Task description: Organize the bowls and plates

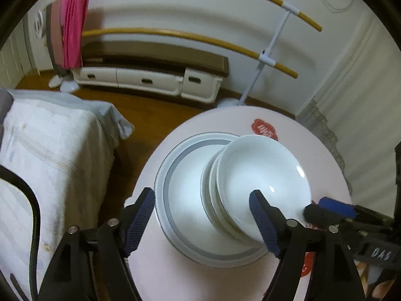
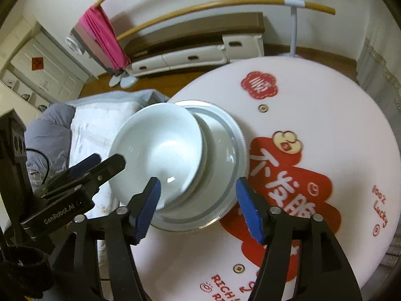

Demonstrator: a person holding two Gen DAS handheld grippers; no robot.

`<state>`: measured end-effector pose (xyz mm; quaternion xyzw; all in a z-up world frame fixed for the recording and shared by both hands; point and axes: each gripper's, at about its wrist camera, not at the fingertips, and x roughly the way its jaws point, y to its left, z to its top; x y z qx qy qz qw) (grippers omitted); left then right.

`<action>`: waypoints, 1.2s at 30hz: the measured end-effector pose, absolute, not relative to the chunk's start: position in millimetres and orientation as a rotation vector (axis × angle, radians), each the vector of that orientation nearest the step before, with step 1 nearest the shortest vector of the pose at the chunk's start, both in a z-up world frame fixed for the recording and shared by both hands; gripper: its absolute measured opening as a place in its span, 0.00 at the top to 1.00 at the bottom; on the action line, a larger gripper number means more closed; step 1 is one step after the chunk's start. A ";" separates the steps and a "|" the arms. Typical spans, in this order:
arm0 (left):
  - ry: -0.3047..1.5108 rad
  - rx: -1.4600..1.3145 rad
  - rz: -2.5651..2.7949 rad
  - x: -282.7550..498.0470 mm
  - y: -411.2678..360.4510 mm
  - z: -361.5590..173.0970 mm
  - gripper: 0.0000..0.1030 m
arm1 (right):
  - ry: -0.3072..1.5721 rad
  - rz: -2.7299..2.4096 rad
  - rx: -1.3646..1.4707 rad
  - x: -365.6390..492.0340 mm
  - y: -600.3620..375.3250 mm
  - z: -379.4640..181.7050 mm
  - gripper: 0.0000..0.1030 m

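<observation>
A stack of white bowls (image 1: 260,183) sits on a wide grey-rimmed plate (image 1: 175,183) on a round pink table (image 1: 180,276). My left gripper (image 1: 203,222) is open; its fingers straddle the plate's near left part and the stack's near edge. My right gripper (image 2: 198,208) is open, its fingers spread over the plate's (image 2: 225,200) near rim beside the bowls (image 2: 160,150). The right gripper also shows at the lower right of the left wrist view (image 1: 328,208). The left one shows at the left of the right wrist view (image 2: 100,164).
The table (image 2: 338,125) carries red printed lettering. A bed with a pale cover (image 1: 45,155) stands close on the left. A clothes rack (image 1: 263,57) with a pink cloth (image 1: 72,25) and a low white cabinet (image 1: 150,77) stand behind.
</observation>
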<state>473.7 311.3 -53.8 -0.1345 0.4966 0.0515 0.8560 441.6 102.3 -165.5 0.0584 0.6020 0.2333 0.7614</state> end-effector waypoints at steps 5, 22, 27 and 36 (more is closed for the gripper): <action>0.925 -0.211 0.121 427.4 283.4 -29.4 0.15 | 1.190 0.465 0.090 403.8 78.1 -137.2 0.26; 0.584 -0.121 -0.038 231.6 182.3 -0.1 0.01 | 0.811 0.263 0.096 237.9 -16.5 -80.8 0.00; 0.538 -0.085 -0.022 181.8 164.3 -1.7 0.01 | 0.725 0.184 0.092 192.3 -33.2 -67.0 0.00; 0.399 -0.035 -0.047 126.5 135.3 -7.1 0.01 | 0.577 0.125 0.058 127.1 -43.4 -45.7 0.00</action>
